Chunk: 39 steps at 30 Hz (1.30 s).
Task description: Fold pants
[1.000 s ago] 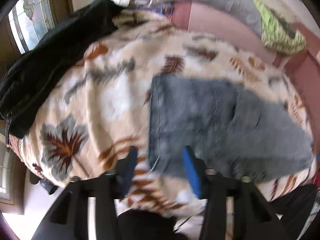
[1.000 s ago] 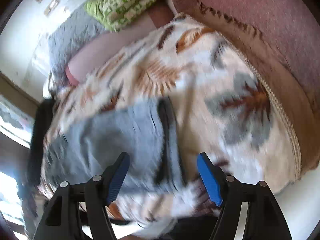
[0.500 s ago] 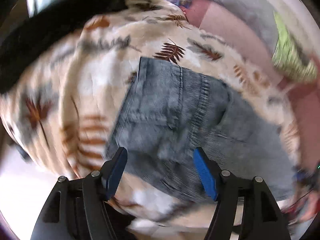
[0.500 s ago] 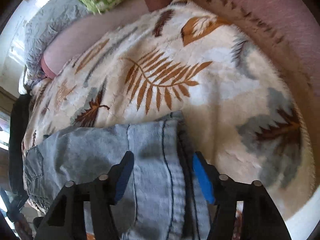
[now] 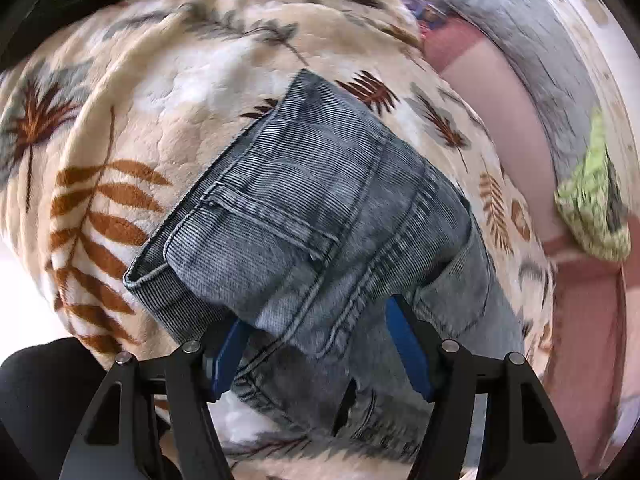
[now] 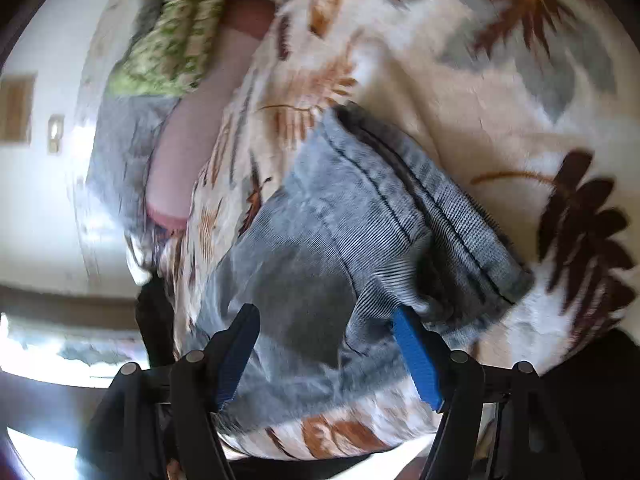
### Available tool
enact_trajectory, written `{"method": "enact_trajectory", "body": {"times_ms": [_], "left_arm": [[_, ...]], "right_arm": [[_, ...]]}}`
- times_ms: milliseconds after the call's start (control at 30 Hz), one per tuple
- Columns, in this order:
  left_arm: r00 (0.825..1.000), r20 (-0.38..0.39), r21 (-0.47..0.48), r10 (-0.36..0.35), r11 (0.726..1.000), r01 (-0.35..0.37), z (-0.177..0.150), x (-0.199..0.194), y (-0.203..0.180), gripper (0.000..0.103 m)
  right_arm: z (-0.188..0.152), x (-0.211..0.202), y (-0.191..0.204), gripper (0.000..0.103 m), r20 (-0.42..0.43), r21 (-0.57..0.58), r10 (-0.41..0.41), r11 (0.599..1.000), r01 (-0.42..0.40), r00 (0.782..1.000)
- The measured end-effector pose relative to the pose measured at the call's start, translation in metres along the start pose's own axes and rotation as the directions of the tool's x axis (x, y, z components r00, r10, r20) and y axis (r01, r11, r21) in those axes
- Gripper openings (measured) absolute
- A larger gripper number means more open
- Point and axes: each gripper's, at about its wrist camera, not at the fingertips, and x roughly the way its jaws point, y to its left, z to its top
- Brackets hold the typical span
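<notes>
Both the left tongs (image 5: 320, 344) and right tongs (image 6: 326, 346) gape wide around folded denim pants (image 5: 320, 208) lying on a leaf-print blanket (image 5: 132, 128), gripping nothing; if they close now they may snag only the top layer, or blanket fleece, undoing the fold.

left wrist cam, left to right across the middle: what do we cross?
Leaf-print blanket → folded jeans → pink sofa cushion → grey quilt → green patterned cloth.
</notes>
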Motion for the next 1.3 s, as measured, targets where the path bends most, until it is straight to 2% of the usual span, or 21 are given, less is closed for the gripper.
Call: {"method": "enact_trajectory", "body": {"times_ms": [67,133,167,267,300,333,500,567,600,633,667,800,833,900,967,1033,1067,1100,1133,1233,1300], "left_arm": [[0.999,0.017,-0.023,0.029,0.999,-0.028,0.004,0.003,-0.001,0.045],[0.999,0.016,-0.028,0.028,0.999,-0.027,0.005,0.003,0.002,0.033],[1.0,0.012,-0.021,0.025,0.999,-0.024,0.005,0.004,0.001,0.028],[1.0,0.012,-0.014,0.021,1.0,-0.02,0.006,0.004,-0.001,0.028],[1.0,0.013,-0.017,0.015,1.0,-0.015,0.006,0.002,0.001,0.028],[1.0,0.012,-0.024,0.008,1.0,-0.007,0.006,0.001,0.003,0.028],[1.0,0.016,-0.022,0.007,1.0,-0.007,0.003,-0.001,0.007,0.032],[0.999,0.025,0.012,0.023,1.0,-0.024,0.001,-0.003,0.006,0.032],[0.999,0.027,0.02,0.028,0.999,-0.028,0.001,-0.003,0.005,0.032],[0.999,0.028,0.033,0.033,0.999,-0.034,0.001,-0.004,0.003,0.026],[0.999,0.029,0.067,0.044,0.997,-0.046,0.001,-0.006,0.0,0.021],[0.993,0.076,0.19,0.094,0.976,-0.107,0.002,-0.028,-0.018,0.017],[0.992,0.088,0.213,0.092,0.971,-0.109,0.002,-0.036,-0.02,0.017],[0.986,0.117,0.307,0.115,0.941,-0.146,-0.004,-0.05,-0.027,0.017],[0.984,0.079,0.365,0.16,0.914,-0.178,-0.009,-0.043,-0.024,0.018],[0.98,0.064,0.398,0.189,0.896,-0.199,-0.014,-0.033,-0.017,0.021],[0.978,0.049,0.411,0.201,0.889,-0.203,-0.015,-0.029,-0.014,0.021],[0.98,0.044,0.406,0.194,0.893,-0.195,-0.016,-0.029,-0.011,0.02],[0.982,0.052,0.396,0.179,0.9,-0.185,-0.016,-0.031,-0.009,0.02],[0.981,0.078,0.413,0.176,0.89,-0.192,-0.016,-0.035,-0.013,0.02],[0.981,0.085,0.423,0.173,0.885,-0.193,-0.014,-0.037,-0.017,0.02]], "right_arm": [[0.001,0.0,-0.001,0.071,0.008,0.014,-0.004,1.0,0.004,1.0],[0.0,-0.003,0.001,0.049,0.017,0.003,-0.038,0.999,0.038,0.999],[-0.001,-0.003,0.0,0.046,0.015,-0.001,-0.058,0.998,0.058,0.998],[-0.014,-0.013,-0.002,0.049,0.016,0.017,-0.064,0.998,0.063,0.998],[-0.019,-0.022,-0.004,0.064,0.033,0.043,-0.05,0.998,0.048,0.998],[-0.02,-0.023,-0.006,0.071,0.036,0.065,-0.029,0.998,0.026,0.999],[-0.018,0.0,-0.004,0.071,0.014,0.12,-0.02,0.993,0.018,1.0],[-0.013,0.008,-0.003,0.057,0.02,0.113,-0.048,0.993,0.045,0.999],[-0.011,0.009,-0.004,0.031,0.022,0.115,-0.075,0.991,0.072,0.997],[-0.01,0.005,-0.003,0.015,0.036,0.093,-0.09,0.992,0.086,0.995],[-0.009,-0.002,0.001,0.015,0.058,0.061,-0.112,0.992,0.108,0.992],[-0.009,-0.045,0.032,0.009,0.164,-0.131,-0.196,0.967,0.218,0.967],[-0.01,-0.052,0.036,0.009,0.18,-0.156,-0.205,0.96,0.234,0.962],[-0.009,-0.057,0.035,0.01,0.175,-0.208,-0.265,0.931,0.299,0.948],[-0.007,-0.054,0.013,0.014,0.184,-0.18,-0.353,0.905,0.385,0.917],[-0.004,-0.052,-0.008,0.018,0.109,-0.121,-0.307,0.94,0.319,0.945],[-0.007,-0.059,-0.014,0.028,0.099,-0.067,-0.247,0.965,0.254,0.964],[-0.011,-0.063,-0.011,0.053,0.101,-0.051,-0.204,0.977,0.209,0.974],[-0.015,-0.067,-0.007,0.062,0.101,-0.05,-0.165,0.984,0.171,0.981],[-0.027,-0.066,0.008,0.067,0.061,0.01,0.014,1.0,-0.015,0.998],[-0.031,-0.051,0.017,0.067,0.036,0.013,0.054,0.998,-0.055,0.998]]}}
